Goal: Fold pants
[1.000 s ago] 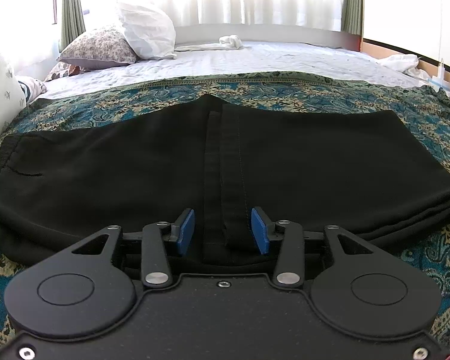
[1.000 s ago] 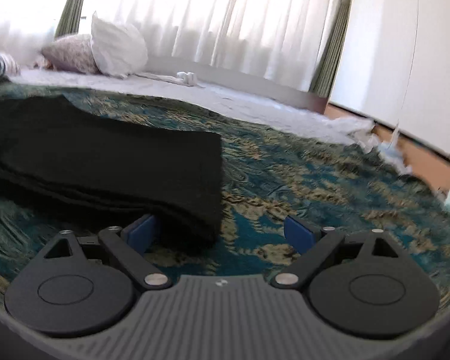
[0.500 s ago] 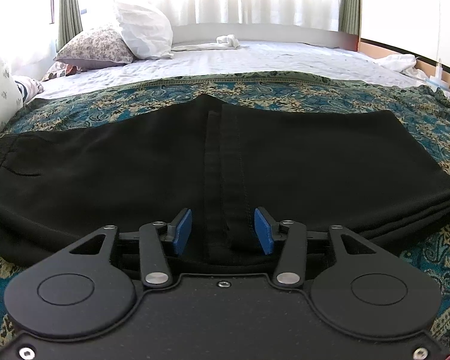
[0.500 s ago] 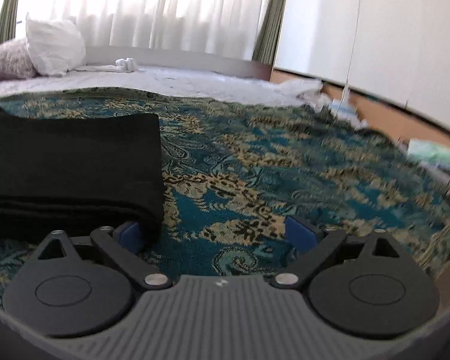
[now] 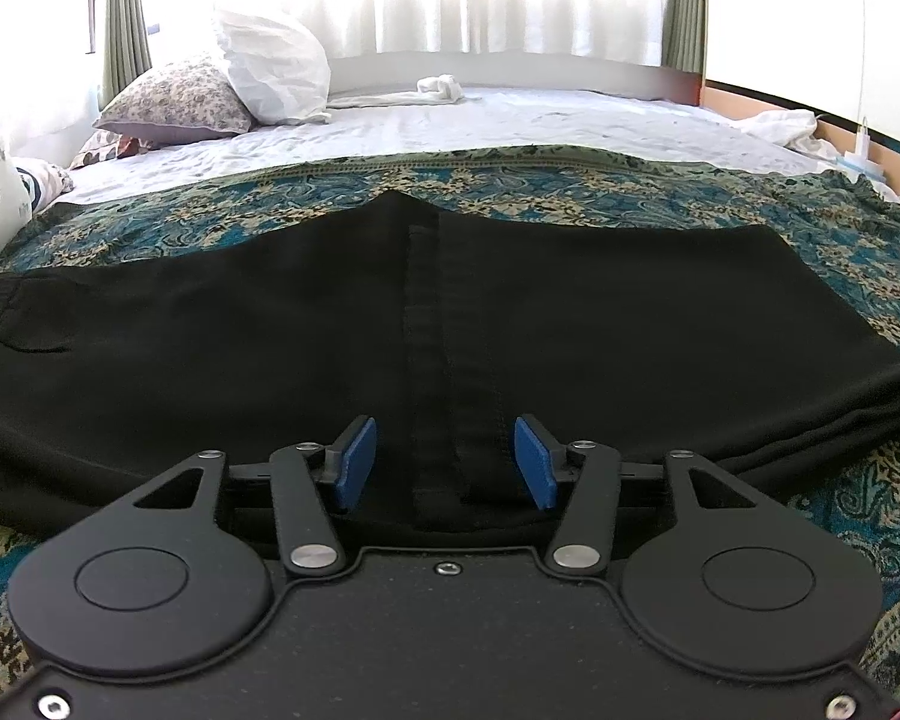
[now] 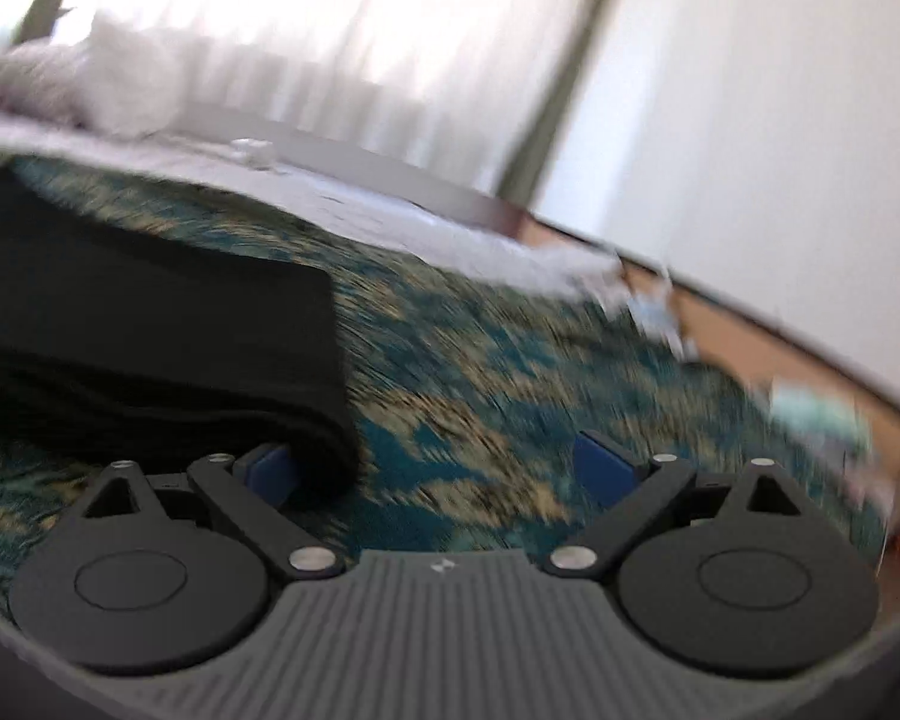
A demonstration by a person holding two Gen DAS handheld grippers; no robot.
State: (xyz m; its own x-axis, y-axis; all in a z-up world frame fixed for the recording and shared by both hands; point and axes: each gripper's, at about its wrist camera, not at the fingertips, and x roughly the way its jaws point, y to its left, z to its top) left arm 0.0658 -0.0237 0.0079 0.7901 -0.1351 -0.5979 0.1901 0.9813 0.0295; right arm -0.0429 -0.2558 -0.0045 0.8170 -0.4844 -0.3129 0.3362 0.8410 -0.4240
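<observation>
On the patterned bedspread (image 5: 660,198), black pants (image 5: 210,330) lie folded.
My left gripper (image 5: 444,471) straddles their hem, jaws spread; my right gripper (image 6: 435,468) gapes wide at lower centre.

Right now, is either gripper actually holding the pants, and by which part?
Neither. The left gripper is open astride the near edge of the pants; the right gripper is open at their corner.

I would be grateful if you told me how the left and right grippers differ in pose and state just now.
The left gripper is black, and its jaws straddle the seam strip of the pants; the right gripper is grey-ribbed and sits at the pants' folded corner.
The left's jaws stand moderately apart; the right's spread wider.
Both are open, with blue pads, gripping nothing.
</observation>
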